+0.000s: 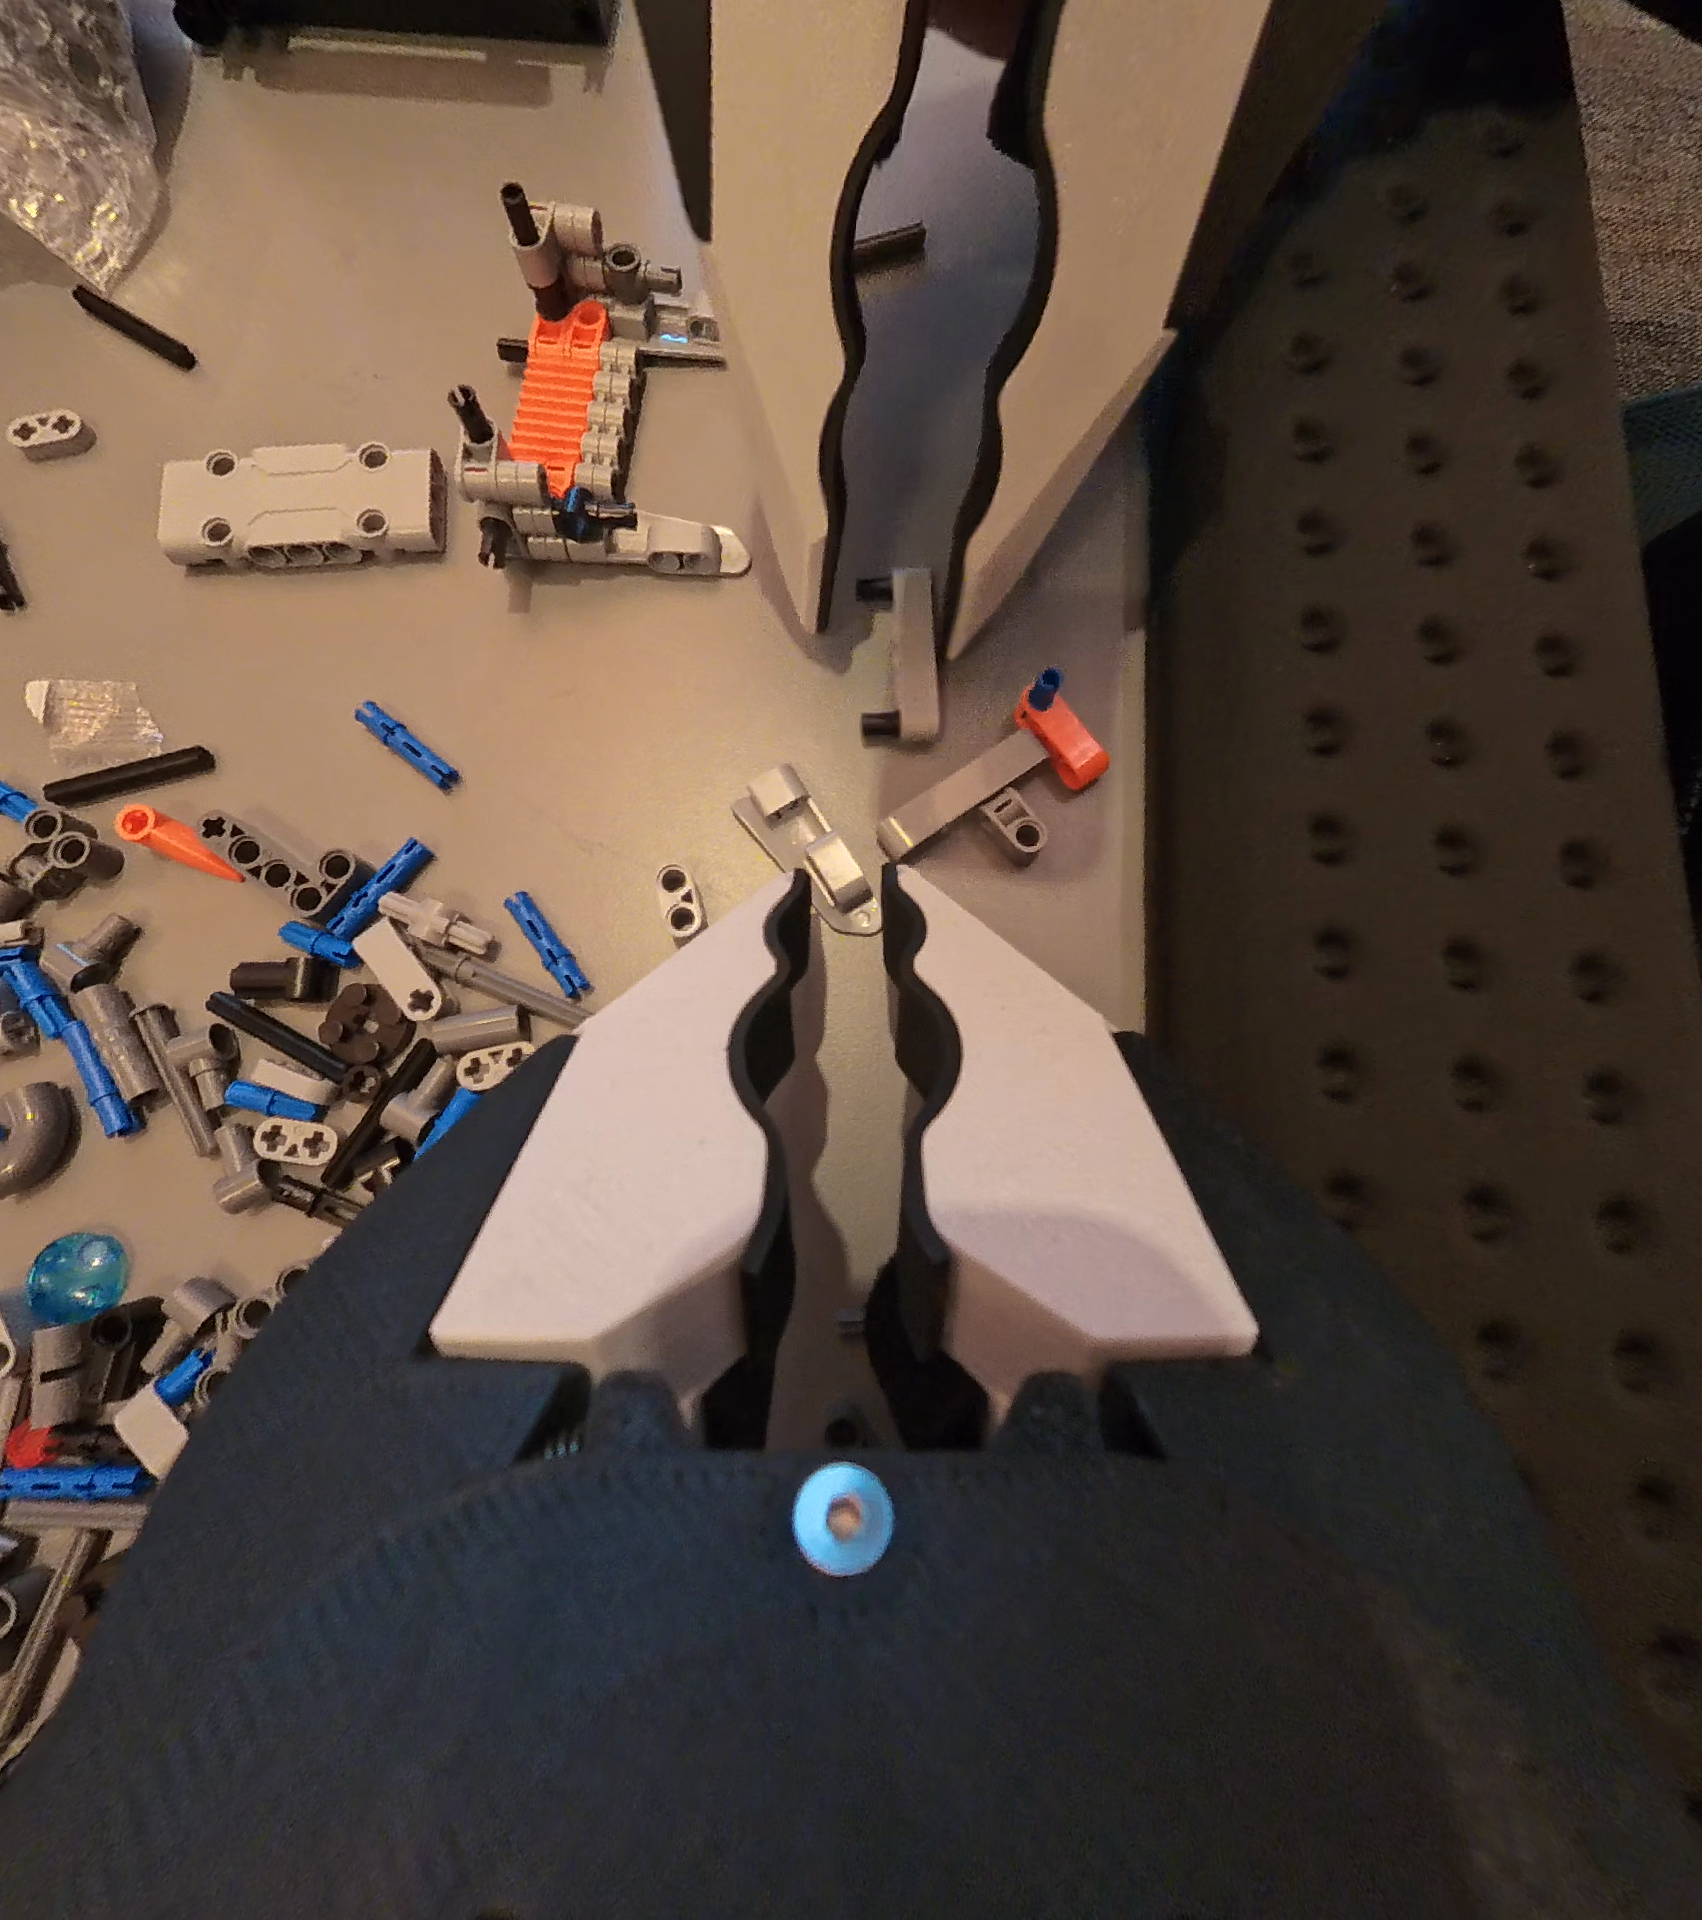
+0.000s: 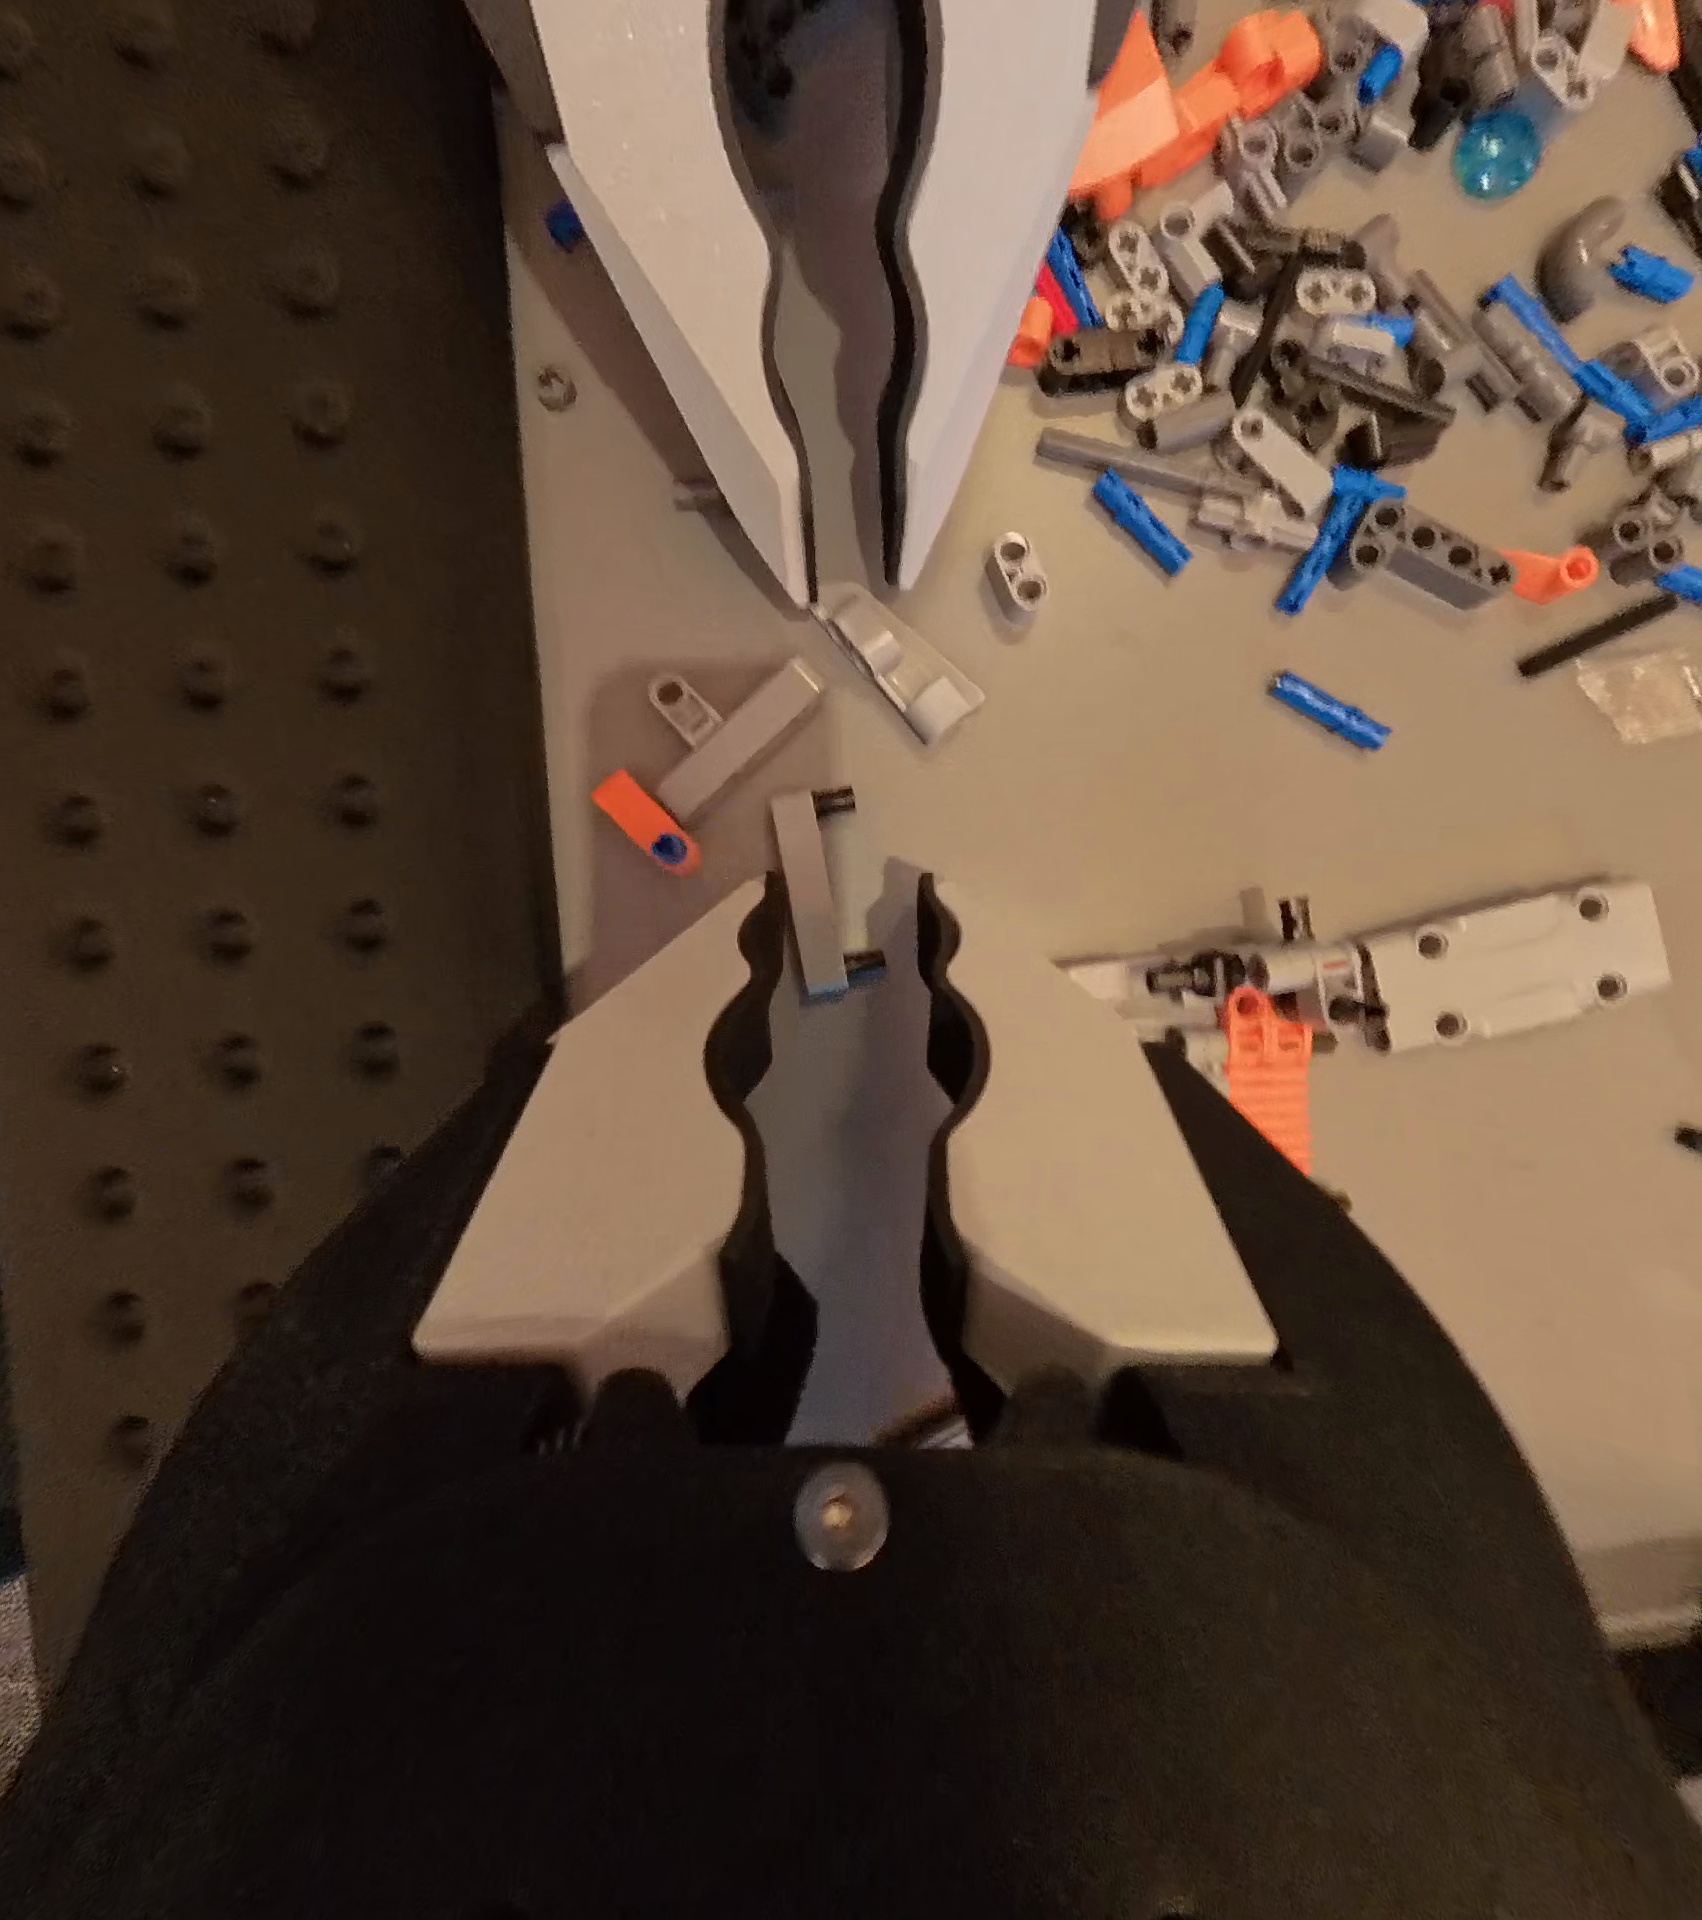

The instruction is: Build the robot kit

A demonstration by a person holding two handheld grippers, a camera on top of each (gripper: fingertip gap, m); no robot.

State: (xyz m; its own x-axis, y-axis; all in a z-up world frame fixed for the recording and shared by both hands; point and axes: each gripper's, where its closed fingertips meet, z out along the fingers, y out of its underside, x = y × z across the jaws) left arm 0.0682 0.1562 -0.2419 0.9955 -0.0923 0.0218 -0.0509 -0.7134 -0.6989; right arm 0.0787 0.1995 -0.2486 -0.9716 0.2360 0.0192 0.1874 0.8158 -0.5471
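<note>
My left gripper (image 1: 844,878) is closed on one end of a light grey curved panel piece (image 1: 805,831) that lies on the grey table (image 1: 618,707). The same piece shows in the right wrist view (image 2: 894,660), at the left gripper's tips. My right gripper (image 2: 849,883) is closed around a short grey beam (image 2: 811,904) with two black pins sticking out of its side. In the left wrist view that beam (image 1: 911,665) pokes out from the right gripper's fingers (image 1: 1034,436). The two grippers face each other, tips a short way apart.
An orange connector with a blue pin (image 1: 1065,732) and a long grey beam (image 1: 961,805) lie beside a dark studded baseplate (image 1: 1429,831). A half-built grey and orange assembly (image 1: 566,405) and a grey box part (image 1: 301,504) lie farther off. Several loose parts are piled together (image 1: 151,1018). The left gripper's tips are roughly 5 centimeters from the right gripper's.
</note>
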